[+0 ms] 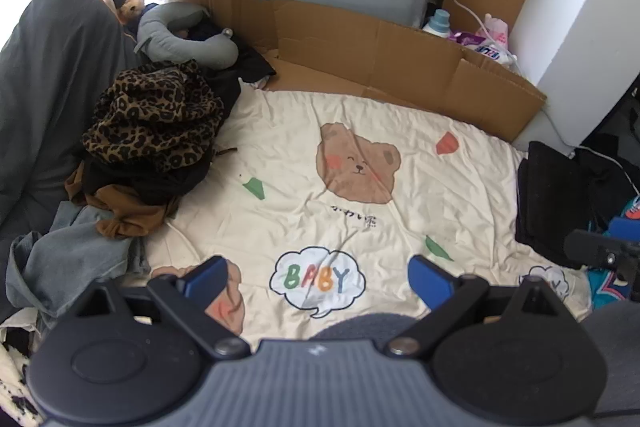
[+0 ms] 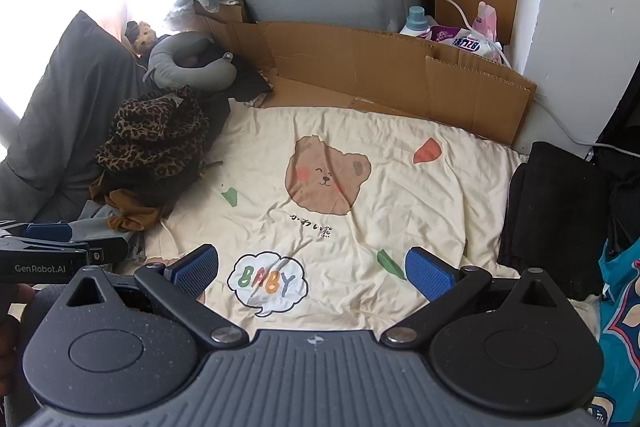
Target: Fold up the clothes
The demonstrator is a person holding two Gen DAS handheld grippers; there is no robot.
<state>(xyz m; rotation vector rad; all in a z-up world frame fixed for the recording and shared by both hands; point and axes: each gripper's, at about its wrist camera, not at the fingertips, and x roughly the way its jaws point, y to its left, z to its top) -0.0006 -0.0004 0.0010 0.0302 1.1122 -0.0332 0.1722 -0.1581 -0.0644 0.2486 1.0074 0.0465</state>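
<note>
Both pairs of tongs hang spread wide over the cream quilt (image 1: 400, 147), and nothing sits between their blue pads. The left tongs (image 1: 318, 277) hover above the quilt's near edge, over the "BABY" bubble (image 1: 318, 279); the right tongs (image 2: 312, 273) hover just beside the same bubble.

The clothes to fold lie heaped off the quilt's left edge: a leopard-print piece (image 1: 156, 119) on top, a brown garment (image 1: 124, 215) under it, and pale denim (image 1: 72, 259) nearest the camera. Black cloth is packed between them, and how many pieces the heap holds cannot be told. The denim is partly cut off behind the left tongs' body.

Off the quilt's right edge lies a folded black stack (image 2: 560, 211); its count is also unclear. Beyond it a teal printed fabric (image 2: 620, 307) runs out of frame.

Past the quilt's far edge stands flattened cardboard (image 1: 360, 47), with a grey neck pillow (image 1: 180, 31) and a small plush bear (image 1: 132, 3) towards its left end. The window glare there washes out detail.
</note>
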